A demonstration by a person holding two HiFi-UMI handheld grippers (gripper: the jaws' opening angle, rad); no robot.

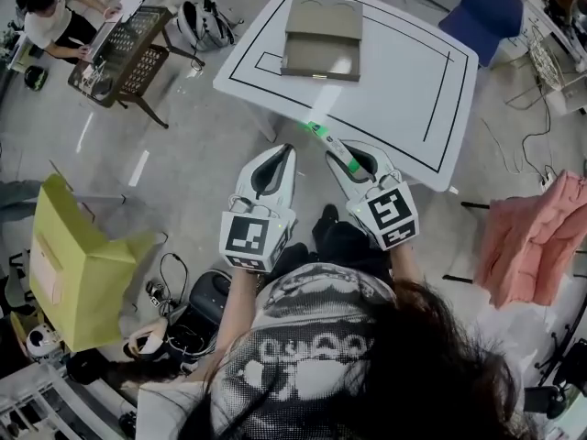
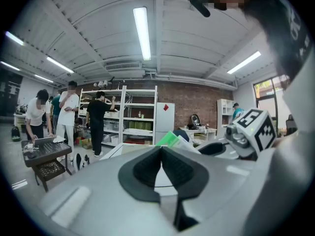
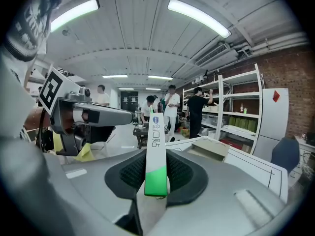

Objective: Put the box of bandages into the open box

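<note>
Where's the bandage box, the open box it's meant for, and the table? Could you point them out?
box of bandages (image 3: 156, 146): right gripper view, white narrow face above its green end.
open box (image 1: 321, 37): head view, middle of the box.
table (image 1: 404, 90): head view, bare white top right of the box.

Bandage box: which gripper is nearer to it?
Right. The right gripper holds the bandage box between its fingers; the left gripper, shut and empty, is alongside, not touching.
</note>
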